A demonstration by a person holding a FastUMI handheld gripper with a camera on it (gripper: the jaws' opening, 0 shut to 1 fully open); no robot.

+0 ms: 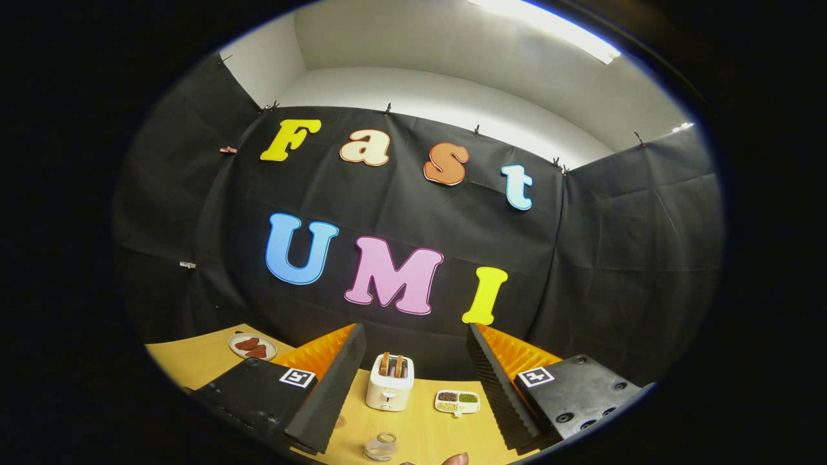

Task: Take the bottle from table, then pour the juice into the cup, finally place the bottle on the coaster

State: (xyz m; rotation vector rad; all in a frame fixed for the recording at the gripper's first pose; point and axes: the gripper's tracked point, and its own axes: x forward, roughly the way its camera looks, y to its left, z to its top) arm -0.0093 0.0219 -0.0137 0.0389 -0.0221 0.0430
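Observation:
My gripper (pixel 415 328) is open, its two black ridged fingers (pixel 329 387) spread wide, with nothing between them. It is held high and looks slightly up over the wooden table (pixel 423 429). A small clear glass cup (pixel 380 447) stands on the table low between the fingers, close to me. A person's fingertip (pixel 455 459) shows just to the right of the cup.
A white toaster (pixel 389 382) with two slices in it stands between the fingers, beyond the cup. To its right lies a small white tray (pixel 457 402) with compartments of grains. A plate (pixel 252 346) with reddish pieces sits beyond the left finger.

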